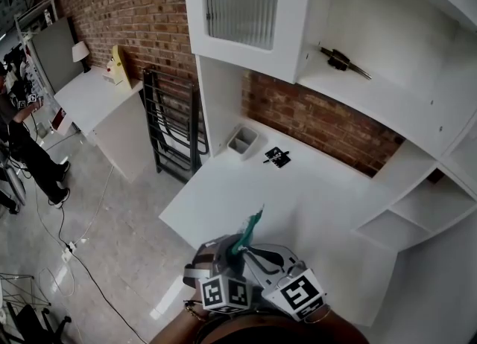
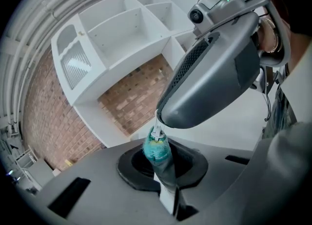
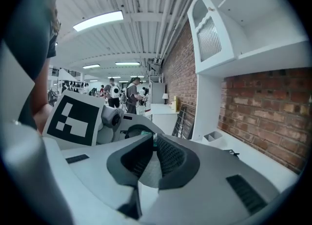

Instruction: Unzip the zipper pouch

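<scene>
A teal zipper pouch [image 1: 250, 229] sticks up between my two grippers at the bottom of the head view, over the near edge of the white desk [image 1: 246, 193]. My left gripper [image 2: 163, 170] is shut on the pouch's end [image 2: 156, 148]. A small metal zipper pull [image 2: 157, 131] stands at the top of that end. My right gripper [image 2: 161, 117] comes in from above with its tip on the pull. In the right gripper view its jaws [image 3: 154, 143] meet at the tips, with a sliver of teal [image 3: 155, 139] beyond them. The rest of the pouch is hidden.
A small grey bin [image 1: 243, 140] and a black item [image 1: 277, 158] lie at the back of the desk by the brick wall. A white cabinet [image 1: 242, 0] and open shelves [image 1: 417, 208] hang above and to the right. A black rack [image 1: 171, 126] stands left of the desk.
</scene>
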Available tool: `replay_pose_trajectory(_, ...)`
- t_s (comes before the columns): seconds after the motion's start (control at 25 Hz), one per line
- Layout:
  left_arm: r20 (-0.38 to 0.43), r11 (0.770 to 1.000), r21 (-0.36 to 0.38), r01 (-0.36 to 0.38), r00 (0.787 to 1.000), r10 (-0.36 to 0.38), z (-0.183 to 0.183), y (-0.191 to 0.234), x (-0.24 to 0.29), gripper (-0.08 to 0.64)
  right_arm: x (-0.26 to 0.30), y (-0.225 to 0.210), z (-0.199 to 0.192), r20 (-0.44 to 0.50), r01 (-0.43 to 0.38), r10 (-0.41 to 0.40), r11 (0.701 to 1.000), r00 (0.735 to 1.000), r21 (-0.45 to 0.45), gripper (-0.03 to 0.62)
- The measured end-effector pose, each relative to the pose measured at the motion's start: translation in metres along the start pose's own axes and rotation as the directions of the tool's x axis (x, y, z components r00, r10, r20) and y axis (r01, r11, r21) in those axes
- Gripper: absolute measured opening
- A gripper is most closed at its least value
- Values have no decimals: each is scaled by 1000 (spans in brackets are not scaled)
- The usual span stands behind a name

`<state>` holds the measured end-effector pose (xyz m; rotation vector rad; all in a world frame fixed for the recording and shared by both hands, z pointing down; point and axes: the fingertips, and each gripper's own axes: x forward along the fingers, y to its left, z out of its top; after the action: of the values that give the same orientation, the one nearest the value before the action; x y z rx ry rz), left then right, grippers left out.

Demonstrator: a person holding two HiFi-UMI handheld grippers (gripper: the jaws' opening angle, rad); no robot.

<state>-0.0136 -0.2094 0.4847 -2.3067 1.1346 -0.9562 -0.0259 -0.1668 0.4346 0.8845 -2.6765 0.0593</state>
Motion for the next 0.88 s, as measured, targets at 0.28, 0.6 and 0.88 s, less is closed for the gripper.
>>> replay_pose_trajectory(0.28,15,1000,20,7,1000,-7,3,-4,0,9,-2,1,-1,23,-41,39,994,999,100,8)
replay_pose_trajectory(0.6,56,998,9,57,997,-57,8,-9,-4,6,-6,2,1,12,-27,26,999,1000,42,6)
replay_pose_trajectory(0.88,49,998,30,59,997,-61,8,-14,-3,6,-9,-1,-2,-10,27,-27,998,1000,53,8)
